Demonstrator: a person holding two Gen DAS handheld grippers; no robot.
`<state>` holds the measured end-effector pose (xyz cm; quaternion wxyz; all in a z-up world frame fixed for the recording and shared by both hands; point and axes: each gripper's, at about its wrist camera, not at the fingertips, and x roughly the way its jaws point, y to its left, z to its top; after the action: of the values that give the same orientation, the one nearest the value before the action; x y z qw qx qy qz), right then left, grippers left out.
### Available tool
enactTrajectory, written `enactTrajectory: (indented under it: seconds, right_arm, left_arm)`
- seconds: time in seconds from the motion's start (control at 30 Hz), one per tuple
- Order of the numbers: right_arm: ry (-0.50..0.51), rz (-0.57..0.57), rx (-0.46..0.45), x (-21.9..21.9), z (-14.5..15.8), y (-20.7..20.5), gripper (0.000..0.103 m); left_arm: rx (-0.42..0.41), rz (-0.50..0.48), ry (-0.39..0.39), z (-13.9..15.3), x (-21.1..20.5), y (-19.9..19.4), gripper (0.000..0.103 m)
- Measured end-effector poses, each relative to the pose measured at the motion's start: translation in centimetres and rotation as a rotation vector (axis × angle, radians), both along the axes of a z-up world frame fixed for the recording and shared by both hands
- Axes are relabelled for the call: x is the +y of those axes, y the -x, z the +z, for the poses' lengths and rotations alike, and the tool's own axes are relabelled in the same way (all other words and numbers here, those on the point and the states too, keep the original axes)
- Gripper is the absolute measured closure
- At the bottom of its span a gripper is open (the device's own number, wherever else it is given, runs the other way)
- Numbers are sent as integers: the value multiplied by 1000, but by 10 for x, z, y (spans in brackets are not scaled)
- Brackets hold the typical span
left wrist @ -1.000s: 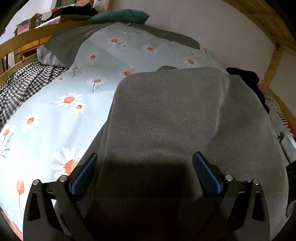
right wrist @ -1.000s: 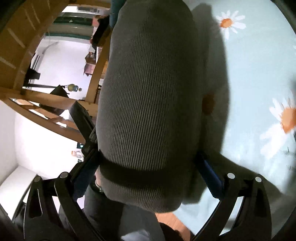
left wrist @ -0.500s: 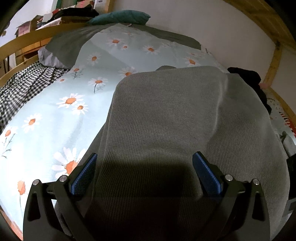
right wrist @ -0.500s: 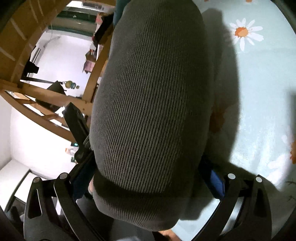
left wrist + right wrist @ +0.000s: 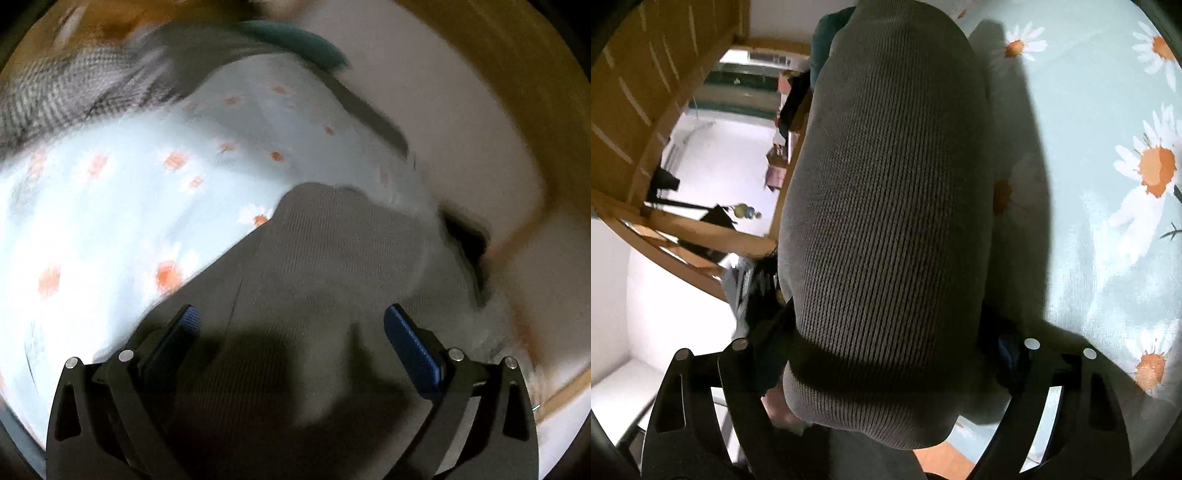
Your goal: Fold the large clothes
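Daisy-print bed (image 5: pixel 110 206) — one grey sweater (image 5: pixel 890 206)

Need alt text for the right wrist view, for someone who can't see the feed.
A folded grey ribbed knit garment fills the middle of the view, its thick near end bulging between the right gripper fingers, whose jaws have just been closing around it. Right of it lies a pale blue daisy-print bedsheet; left, a wooden bed frame and a bright room.

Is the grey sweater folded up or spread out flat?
Folded: the grey sweater lies on the daisy sheet as a thick bundle with a rounded, doubled-over edge.
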<state>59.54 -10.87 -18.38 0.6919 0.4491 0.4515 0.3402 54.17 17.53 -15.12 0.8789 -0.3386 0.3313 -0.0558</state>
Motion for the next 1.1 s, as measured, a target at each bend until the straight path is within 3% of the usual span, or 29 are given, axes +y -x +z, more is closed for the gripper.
enactTrajectory:
  seconds: [0.03,0.13,0.23,0.3,0.37,0.4,0.5,0.6,0.7,0.8,0.9,1.0,1.03,1.07,1.1]
  right_arm:
    - [-3,1,-2,0,0,0,17]
    - [-30,-1,-7,-7,-6,0,17]
    - [-55,-1,-9,-15,-10,1,17]
    - [-70,-1,-8,-17,-11,1,17]
    - [-79,-1,-8,-22,-15,2,17]
    - [-79,-1,-8,-22,-15,1,17]
    - [-78,-1,-7,-22,-16,2,17]
    - [-76,2,-6,-22,-15,4,17]
    - [-68,18,-2,-24,-17,8,17]
    - [-63,46,7,-26,-19,12,17]
    - [-66,97,17,-25,-21,15,17]
    - [-76,127,7,-24,-24,20,13]
    - [-80,118,1,-24,-24,21,8]
    - [-85,98,-6,-24,-24,23,5]
    - [-73,65,-16,-22,-23,25,3]
  left_arm:
    - [-9,25,64,-1,6,15,5]
    - [-56,111,59,6,12,56,5]
    - [-67,189,119,2,16,90,5]
    - [-1,219,159,-7,18,101,5]
    - [124,242,177,-24,19,105,5]
    - [131,247,202,-29,20,107,5]
    - [176,202,329,-53,20,106,5]
    - [237,124,533,-81,7,99,5]
    - [162,61,743,-99,-5,92,5]
    - [128,53,725,-101,-9,82,5]
    - [149,23,676,-100,-13,73,5]
    - [105,-44,736,-99,-14,69,7]
    - [95,-73,741,-97,-14,67,11]
    - [104,-110,703,-94,-19,65,26]
    - [117,-133,657,-91,-23,64,33]
